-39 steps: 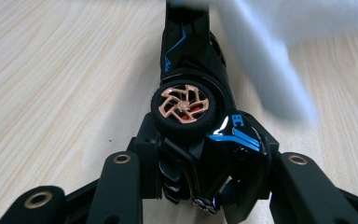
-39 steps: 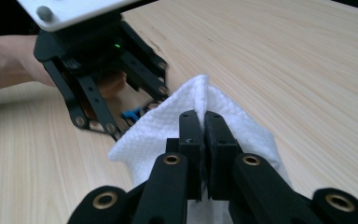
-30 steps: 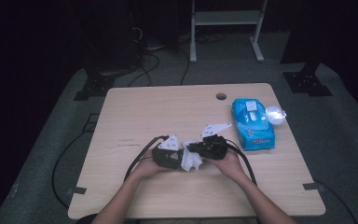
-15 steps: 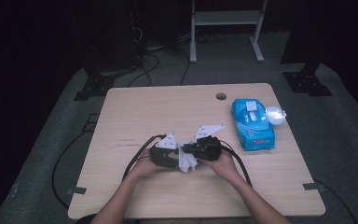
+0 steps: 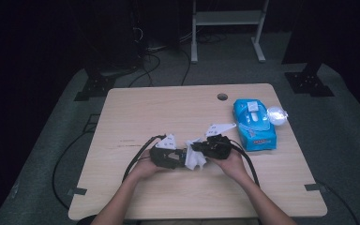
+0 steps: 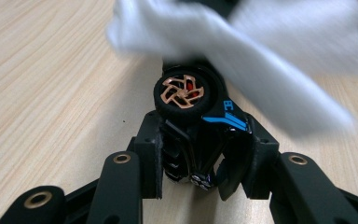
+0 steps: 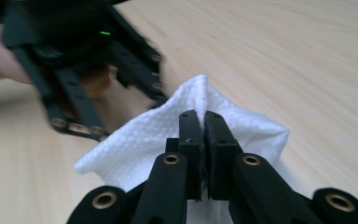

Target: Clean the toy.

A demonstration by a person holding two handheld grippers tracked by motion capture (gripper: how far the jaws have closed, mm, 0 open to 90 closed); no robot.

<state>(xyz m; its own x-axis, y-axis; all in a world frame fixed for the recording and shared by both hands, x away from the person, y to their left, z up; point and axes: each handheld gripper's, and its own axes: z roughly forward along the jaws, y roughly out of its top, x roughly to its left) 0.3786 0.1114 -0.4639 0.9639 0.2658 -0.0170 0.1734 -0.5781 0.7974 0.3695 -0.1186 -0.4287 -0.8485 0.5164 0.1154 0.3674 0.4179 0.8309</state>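
- The toy car (image 6: 200, 135), black with a copper-spoked wheel, sits near the table's (image 5: 168, 108) front edge, clamped between the two hands; a second ago the grippers stood slightly further apart with the white wipe (image 5: 195, 159) spread between them, and now they crowd together over it
- That suggests the car is steadied and wiping is under way
- The left gripper (image 6: 198, 168) has just been closing; its jaws now press on the car's body
- The right gripper (image 7: 204, 140) has its jaws pressed together, pinching a fold of the wipe against the car
- A blue wipes pack (image 5: 254, 123) lies well apart, on the table's right side
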